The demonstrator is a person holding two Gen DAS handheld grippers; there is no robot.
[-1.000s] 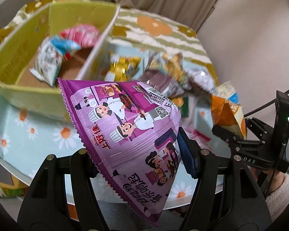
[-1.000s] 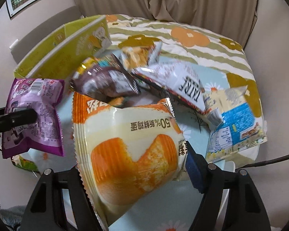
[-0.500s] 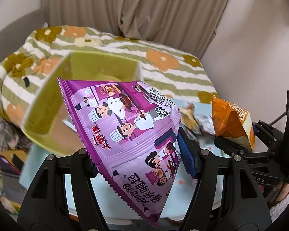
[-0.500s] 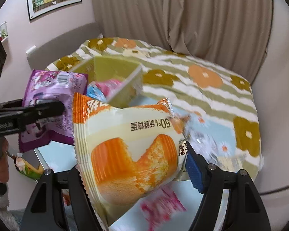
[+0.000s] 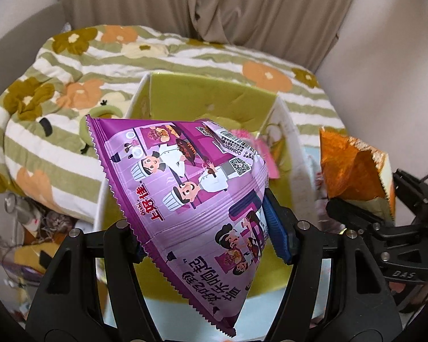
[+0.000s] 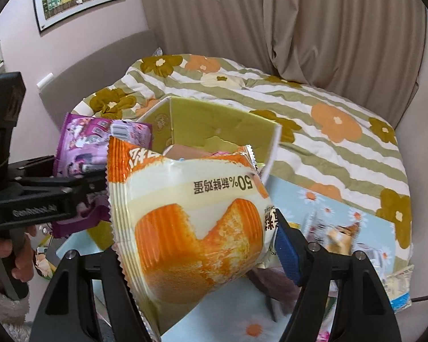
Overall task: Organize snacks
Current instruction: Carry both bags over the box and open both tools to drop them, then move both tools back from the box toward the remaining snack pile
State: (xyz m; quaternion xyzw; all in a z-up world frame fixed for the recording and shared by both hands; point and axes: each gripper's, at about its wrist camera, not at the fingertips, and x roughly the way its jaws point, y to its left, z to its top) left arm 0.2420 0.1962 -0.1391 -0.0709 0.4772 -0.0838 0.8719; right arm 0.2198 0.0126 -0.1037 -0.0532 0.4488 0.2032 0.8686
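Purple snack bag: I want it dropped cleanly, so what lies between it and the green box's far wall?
In the left wrist view, a pink packet inside the green box, past the purple snack bag.

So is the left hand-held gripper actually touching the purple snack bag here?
Touching. The left wrist view shows the left hand-held gripper closed on the purple snack bag: the blue pad presses its right edge, and the bag hangs clear above the green box.

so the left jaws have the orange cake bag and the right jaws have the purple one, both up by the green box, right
Swapped. The left wrist view shows the left gripper shut on the purple snack bag, and the right wrist view shows the right gripper holding the orange cake bag. Both are indeed up by the green box.
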